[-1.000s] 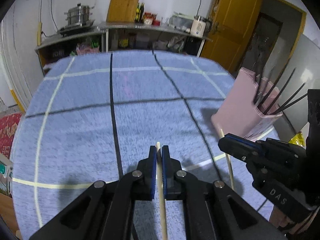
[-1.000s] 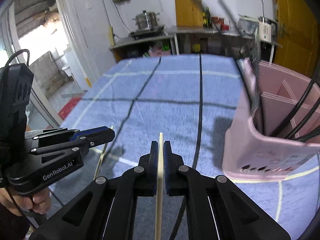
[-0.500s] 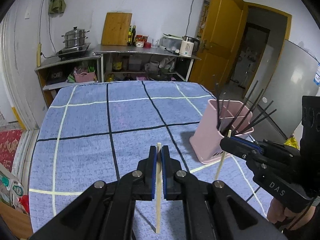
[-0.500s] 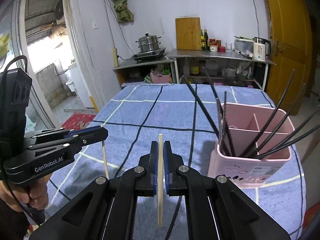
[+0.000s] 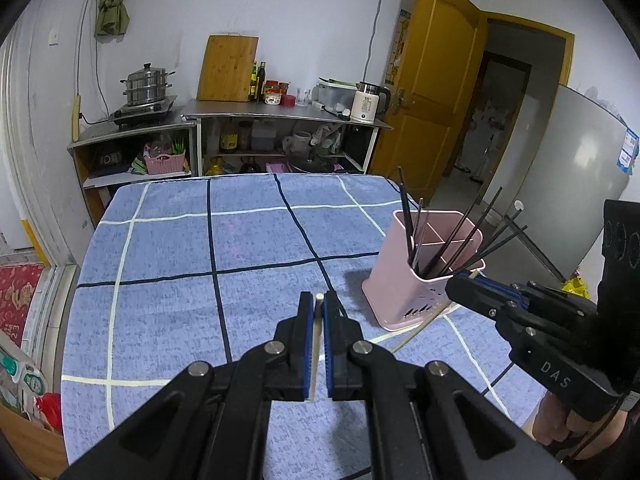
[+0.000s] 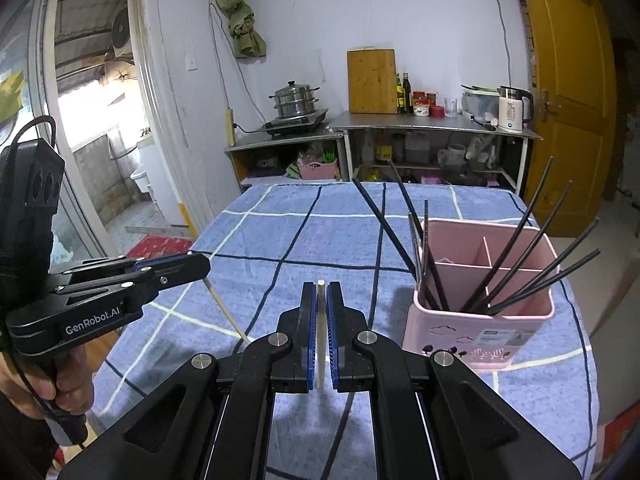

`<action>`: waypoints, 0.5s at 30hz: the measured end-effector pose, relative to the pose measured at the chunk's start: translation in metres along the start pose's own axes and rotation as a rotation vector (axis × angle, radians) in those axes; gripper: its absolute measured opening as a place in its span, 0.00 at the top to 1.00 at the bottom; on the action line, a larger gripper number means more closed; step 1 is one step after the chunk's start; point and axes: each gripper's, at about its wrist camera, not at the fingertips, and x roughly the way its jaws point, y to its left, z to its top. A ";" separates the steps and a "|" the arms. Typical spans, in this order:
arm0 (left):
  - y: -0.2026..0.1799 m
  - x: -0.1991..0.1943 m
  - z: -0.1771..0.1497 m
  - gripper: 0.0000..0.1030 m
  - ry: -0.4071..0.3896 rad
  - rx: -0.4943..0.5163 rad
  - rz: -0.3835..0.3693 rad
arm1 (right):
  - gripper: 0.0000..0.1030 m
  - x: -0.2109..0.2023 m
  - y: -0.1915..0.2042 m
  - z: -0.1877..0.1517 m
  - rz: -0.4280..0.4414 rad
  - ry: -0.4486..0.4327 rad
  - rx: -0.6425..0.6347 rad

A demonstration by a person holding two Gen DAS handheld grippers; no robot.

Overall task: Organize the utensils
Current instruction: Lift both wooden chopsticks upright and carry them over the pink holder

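While both sticks hang clear of the cloth, each wants lowering tip-first into a free pocket, clear of the black rods.

Worktop [image 6: 280, 232]: blue terry cloth, checked with dark and pale lines.
Holder [image 6: 480, 332]: pink plastic, square, partitioned, pierced base; at 2 o'clock from the right claw.
Black chopsticks [image 6: 520, 256]: slim, glossy, fanned outward.
Left claw [image 5: 319, 312]: pressed on a pale wooden chopstick [image 5: 316, 344].
Right claw [image 6: 320, 312]: pinching its chopstick [image 6: 320, 344], round, matt.
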 end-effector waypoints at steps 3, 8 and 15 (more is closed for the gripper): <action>-0.005 -0.003 0.002 0.95 -0.003 0.003 -0.013 | 0.95 -0.008 -0.002 0.002 -0.007 -0.012 -0.002; -0.017 -0.007 0.008 0.95 -0.001 0.014 -0.053 | 0.95 -0.025 -0.011 0.003 -0.023 -0.038 0.010; -0.047 -0.002 0.021 0.95 0.010 0.032 -0.130 | 0.95 -0.049 -0.038 0.007 -0.069 -0.076 0.044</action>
